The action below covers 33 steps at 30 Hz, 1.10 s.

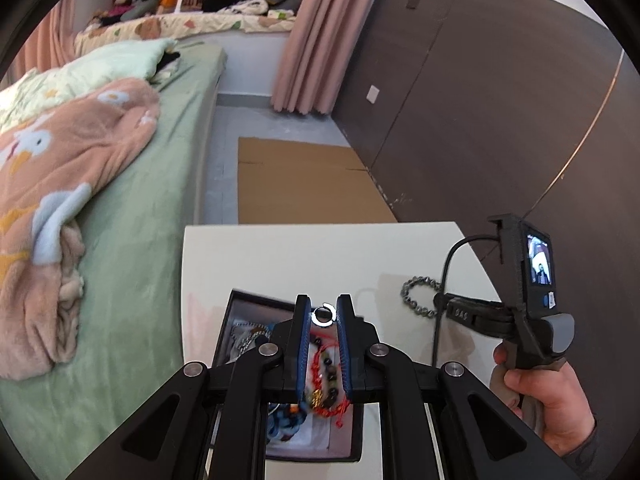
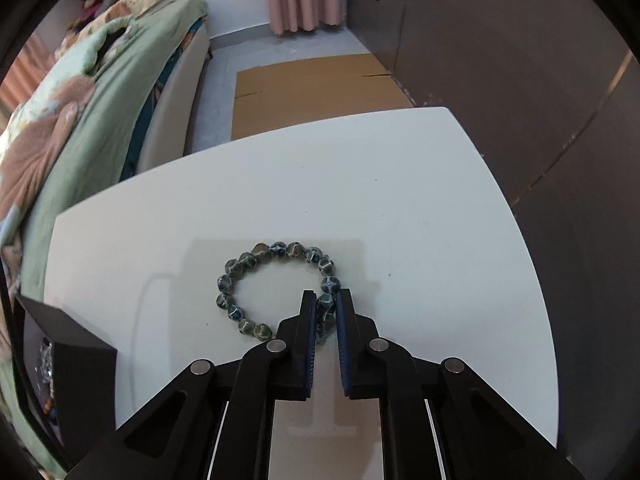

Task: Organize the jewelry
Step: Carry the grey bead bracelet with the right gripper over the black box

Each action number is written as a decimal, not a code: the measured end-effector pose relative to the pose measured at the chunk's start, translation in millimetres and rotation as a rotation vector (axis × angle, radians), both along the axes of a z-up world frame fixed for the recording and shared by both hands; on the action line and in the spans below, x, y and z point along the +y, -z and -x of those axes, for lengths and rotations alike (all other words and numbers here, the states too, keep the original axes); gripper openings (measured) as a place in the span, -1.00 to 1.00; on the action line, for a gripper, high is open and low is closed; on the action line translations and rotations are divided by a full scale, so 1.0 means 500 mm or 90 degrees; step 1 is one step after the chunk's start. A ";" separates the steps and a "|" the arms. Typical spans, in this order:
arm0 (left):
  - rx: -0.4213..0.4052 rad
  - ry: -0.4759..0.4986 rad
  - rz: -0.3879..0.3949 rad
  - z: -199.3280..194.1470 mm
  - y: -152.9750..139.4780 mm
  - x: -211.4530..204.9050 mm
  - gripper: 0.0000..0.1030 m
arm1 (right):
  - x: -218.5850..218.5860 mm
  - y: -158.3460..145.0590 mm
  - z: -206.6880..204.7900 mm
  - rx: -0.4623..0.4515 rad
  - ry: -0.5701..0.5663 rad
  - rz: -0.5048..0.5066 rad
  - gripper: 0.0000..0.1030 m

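From my station, nearest in the left wrist view, the left gripper (image 1: 324, 316) is nearly closed with a small silver ring (image 1: 323, 315) pinched at its tips, held above the black box (image 1: 240, 304). I can see the box is open on the tabletop (image 1: 280, 256) and already contains a red cord bracelet (image 1: 326, 384), dark beads, a blue piece and a silver chain (image 1: 246, 338); I cannot tell whether these sit in separate compartments. In the right wrist view, the right gripper (image 2: 325, 304) is drawn in to a narrow gap astride one side of the bead bracelet (image 2: 276, 290), with beads between its pads (image 2: 310, 320); the pads appear to be pressing on them, and the bracelet lies flat on the tabletop, not lifted. The bracelet rests to the right of the box, well apart from it. A hand (image 1: 544, 392) grips the right handle. Beyond the tabletop I note cardboard (image 1: 304, 184) on the floor, a bed (image 1: 132, 208) to the left, a curtain (image 1: 316, 36) and a dark wall panel. My judgement: the task is well advanced, several pieces stored; the ring remains to be set in the box, then the bracelet carried across. I see no other loose jewelry on the tabletop.
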<state>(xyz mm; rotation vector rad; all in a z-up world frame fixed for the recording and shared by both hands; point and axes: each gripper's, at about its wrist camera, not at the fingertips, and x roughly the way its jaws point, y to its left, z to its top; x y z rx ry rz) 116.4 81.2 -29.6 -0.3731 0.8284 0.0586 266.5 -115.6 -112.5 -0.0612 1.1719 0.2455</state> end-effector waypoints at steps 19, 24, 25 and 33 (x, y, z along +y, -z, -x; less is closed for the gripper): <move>0.020 -0.080 0.051 0.062 0.007 0.050 0.87 | -0.013 -0.131 0.109 -0.055 -0.046 -0.227 -0.79; 0.018 -0.097 0.026 0.076 0.007 0.056 0.87 | -0.012 -0.167 0.133 -0.073 -0.065 -0.270 -0.79; 0.019 -0.100 0.023 0.078 0.009 0.056 0.87 | -0.011 -0.172 0.134 -0.075 -0.067 -0.280 -0.79; 0.018 -0.114 -0.012 0.091 0.004 0.059 0.87 | 0.020 -0.204 0.188 -0.087 -0.109 -0.333 -0.79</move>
